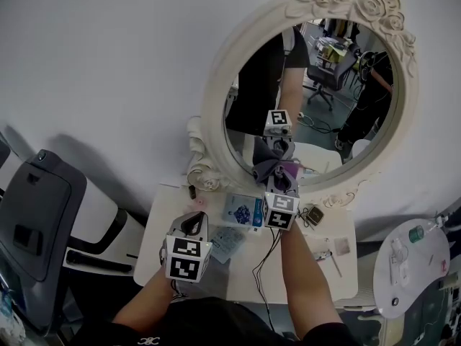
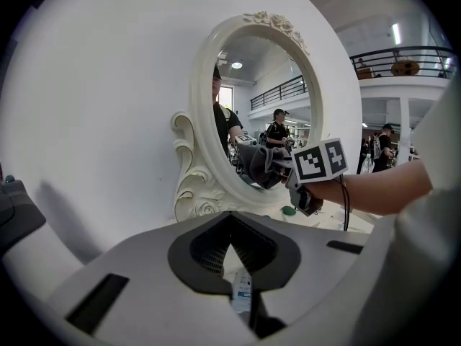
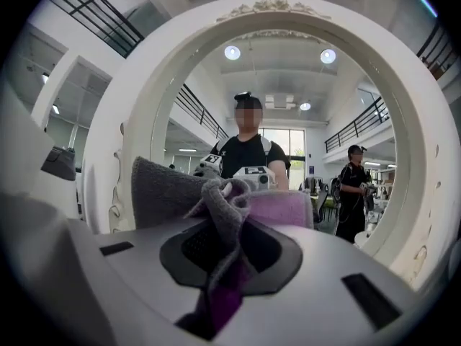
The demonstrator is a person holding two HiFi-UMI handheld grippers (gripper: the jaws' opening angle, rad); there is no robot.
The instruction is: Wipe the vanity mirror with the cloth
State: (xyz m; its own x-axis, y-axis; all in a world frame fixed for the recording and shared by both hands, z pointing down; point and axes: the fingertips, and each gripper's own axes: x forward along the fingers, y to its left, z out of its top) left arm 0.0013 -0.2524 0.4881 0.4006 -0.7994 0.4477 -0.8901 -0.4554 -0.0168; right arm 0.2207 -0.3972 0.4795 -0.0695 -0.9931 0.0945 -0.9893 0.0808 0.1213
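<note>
The oval vanity mirror (image 1: pixel 317 85) in its ornate white frame (image 1: pixel 216 107) stands on a white table against the wall. My right gripper (image 1: pixel 277 177) is shut on a grey and purple cloth (image 1: pixel 270 167), which is bunched against the lower edge of the glass. In the right gripper view the cloth (image 3: pixel 216 200) spills from the shut jaws of my right gripper (image 3: pixel 230 244) right before the mirror (image 3: pixel 288 85). My left gripper (image 1: pixel 193 223) hovers over the table left of the mirror, shut and holding nothing. The left gripper view shows the mirror (image 2: pixel 266 85) and cloth (image 2: pixel 258 164) ahead.
The table (image 1: pixel 288 272) carries a blue and white packet (image 1: pixel 241 211), a small dark box (image 1: pixel 314 215), a cable and other small items. A grey chair (image 1: pixel 36 222) stands at the left and a round white side table (image 1: pixel 414 265) at the right.
</note>
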